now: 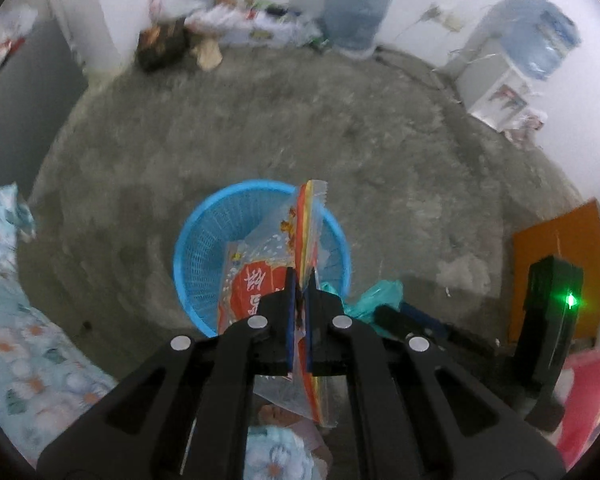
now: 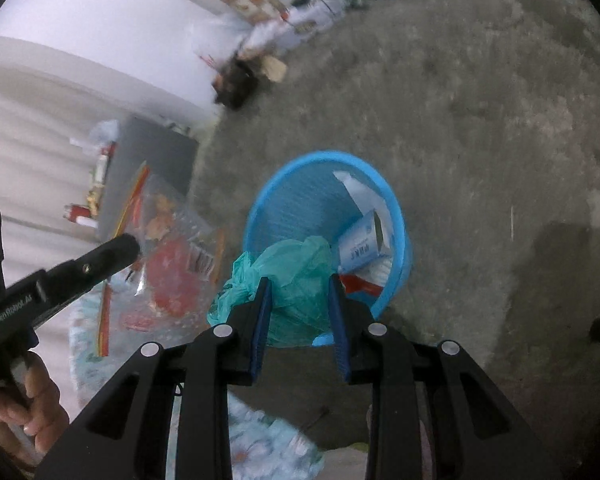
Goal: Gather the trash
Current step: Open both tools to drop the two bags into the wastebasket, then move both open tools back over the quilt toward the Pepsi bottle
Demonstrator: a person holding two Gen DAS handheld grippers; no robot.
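The wrapper point(image 1: 300, 248) hides the near right part of the basket point(image 1: 204, 240) rim and floor in the left wrist view; its lower edge passes behind the left gripper point(image 1: 299, 280). In the right wrist view the green bag point(image 2: 296, 276) covers the basket's near rim, and the printing on the carton point(image 2: 360, 246) inside is too small to read. The clutter point(image 2: 268, 40) along the far wall is smeared by blur. The bedding point(image 1: 28, 320) runs off the left edge. The hand point(image 2: 24, 408) is cut by the frame.
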